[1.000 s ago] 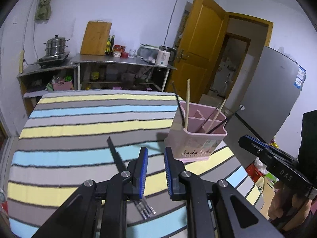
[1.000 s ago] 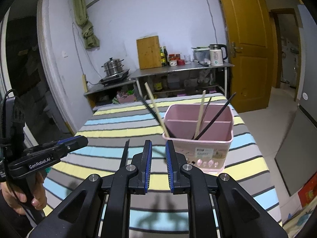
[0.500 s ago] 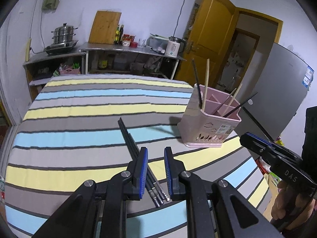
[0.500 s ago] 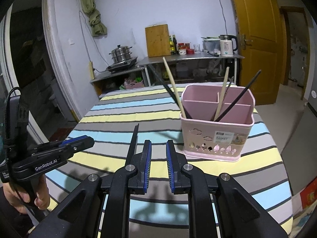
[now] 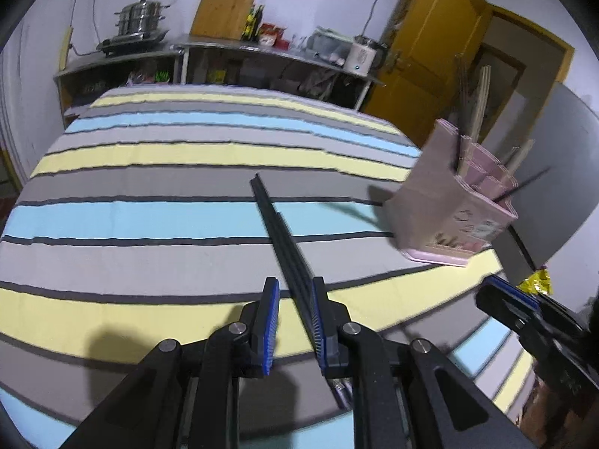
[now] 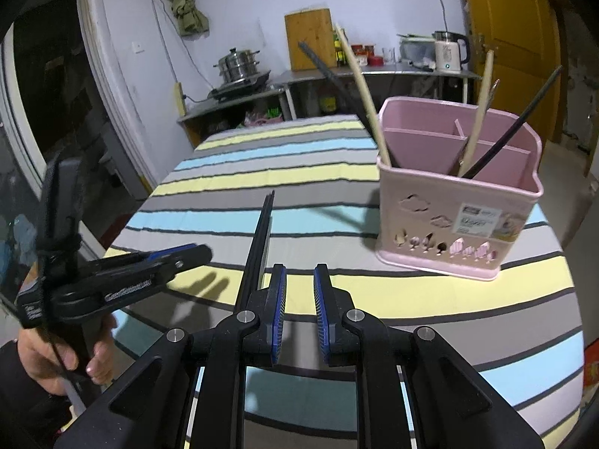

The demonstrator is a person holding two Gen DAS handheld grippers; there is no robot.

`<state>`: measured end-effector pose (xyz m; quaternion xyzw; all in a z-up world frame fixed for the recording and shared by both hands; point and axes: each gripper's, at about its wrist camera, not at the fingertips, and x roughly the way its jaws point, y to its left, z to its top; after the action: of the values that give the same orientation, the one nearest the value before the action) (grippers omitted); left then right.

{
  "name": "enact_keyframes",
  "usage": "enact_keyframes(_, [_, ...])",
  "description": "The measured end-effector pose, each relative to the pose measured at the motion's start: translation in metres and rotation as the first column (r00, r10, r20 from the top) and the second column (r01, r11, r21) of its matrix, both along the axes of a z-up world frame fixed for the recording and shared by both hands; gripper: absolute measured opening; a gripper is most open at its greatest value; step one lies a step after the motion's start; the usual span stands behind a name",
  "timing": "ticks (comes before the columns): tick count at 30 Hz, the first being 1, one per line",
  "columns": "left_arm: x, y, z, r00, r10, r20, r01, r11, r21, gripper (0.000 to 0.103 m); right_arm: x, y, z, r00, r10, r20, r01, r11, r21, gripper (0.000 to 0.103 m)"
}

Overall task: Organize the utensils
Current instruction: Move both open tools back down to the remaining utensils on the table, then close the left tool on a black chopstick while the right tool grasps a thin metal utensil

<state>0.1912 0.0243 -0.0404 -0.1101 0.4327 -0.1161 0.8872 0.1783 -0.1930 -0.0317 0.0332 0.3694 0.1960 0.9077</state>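
Note:
A bundle of black chopsticks (image 5: 279, 232) lies on the striped tablecloth (image 5: 149, 220), pointing away from me. My left gripper (image 5: 294, 316) is open low over its near end, the bundle passing between the fingers close to the right one. A pink utensil holder (image 6: 455, 194) with wooden and black chopsticks stands at the right; it also shows in the left wrist view (image 5: 451, 205). My right gripper (image 6: 299, 301) is open and empty, just right of the chopsticks (image 6: 260, 235), left of the holder.
The table's edges fall off at the right and near side. A steel counter (image 6: 374, 75) with a kettle, bottles and cutting board stands behind, with a steamer pot (image 6: 239, 65) at its left. A yellow door (image 5: 423, 67) is at the right.
My left gripper has come down and forward over the black chopsticks, which now run between its fingers. The right gripper moved closer to the table. Both stayed open.

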Motion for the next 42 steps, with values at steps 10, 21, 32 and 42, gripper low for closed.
enact_keyframes(10, [0.042,-0.003,-0.039,0.997,0.043,-0.066,-0.043,0.999,0.005,0.024,0.019,0.005,-0.025,0.998,0.013,-0.059,-0.014,1.000,-0.002,0.015])
enact_keyframes(21, [0.039,-0.012,-0.039,1.000,0.030,-0.004,-0.029,0.993,0.116,0.027,0.027,0.007,-0.031,0.997,0.014,-0.076,-0.014,1.000,-0.001,0.015])
enact_keyframes(32, [0.026,0.005,-0.038,1.000,0.025,-0.014,-0.022,0.988,0.151,0.018,0.031,0.009,-0.034,0.997,0.018,-0.081,-0.017,1.000,0.005,0.015])
enact_keyframes(42, [0.016,0.041,-0.036,0.997,0.074,-0.035,-0.068,0.989,0.132,0.016,0.069,0.051,-0.055,0.988,0.083,-0.134,-0.082,0.997,0.013,0.015])
